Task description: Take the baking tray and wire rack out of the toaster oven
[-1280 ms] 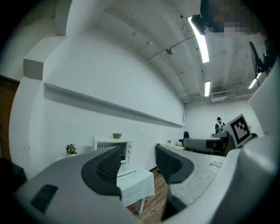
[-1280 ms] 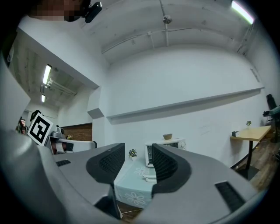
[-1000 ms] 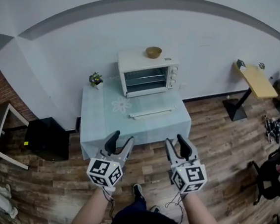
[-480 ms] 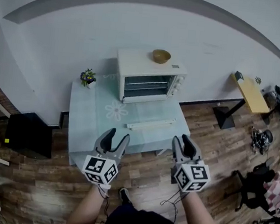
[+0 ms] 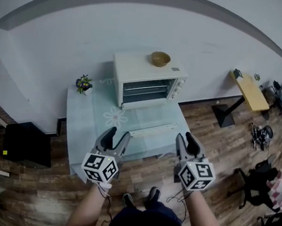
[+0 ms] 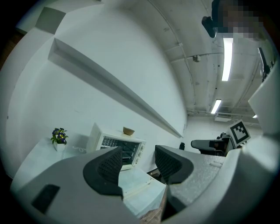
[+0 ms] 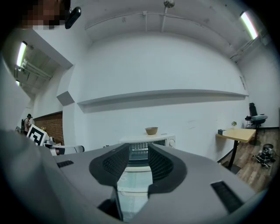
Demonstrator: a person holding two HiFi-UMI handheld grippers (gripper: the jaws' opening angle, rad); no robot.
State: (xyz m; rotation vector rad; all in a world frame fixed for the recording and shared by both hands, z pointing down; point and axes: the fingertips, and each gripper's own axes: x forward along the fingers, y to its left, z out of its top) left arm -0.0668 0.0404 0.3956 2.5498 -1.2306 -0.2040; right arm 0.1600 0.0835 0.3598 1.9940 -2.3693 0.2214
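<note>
— What's furthest left?
— A small potted plant (image 5: 84, 84) at the back left corner of the table (image 5: 81, 129), which has a pale cloth over it.
— And the left claw (image 5: 118, 134)?
— It is held level near the table's front edge. Its jaws are apart, with nothing between the pads.
— Where's the toaster oven (image 5: 147, 80)?
— At the back of the table against the white wall, with its door (image 5: 150, 120) dropped flat toward the person. The wire rack (image 5: 144, 89) shows as bars inside the cavity. I can't tell the baking tray apart from it in there.
— Anything on top?
— A wooden bowl (image 5: 160, 59) on the roof, toward the right.
— The right claw (image 5: 184, 137)?
— Near the table's front right corner, pointed at the oven. Its jaws have just been closing but stand parted. The gap is narrower than the left's, and it is empty.
— Further right?
— A small wooden side table (image 5: 248, 86) by the wall, well apart.
</note>
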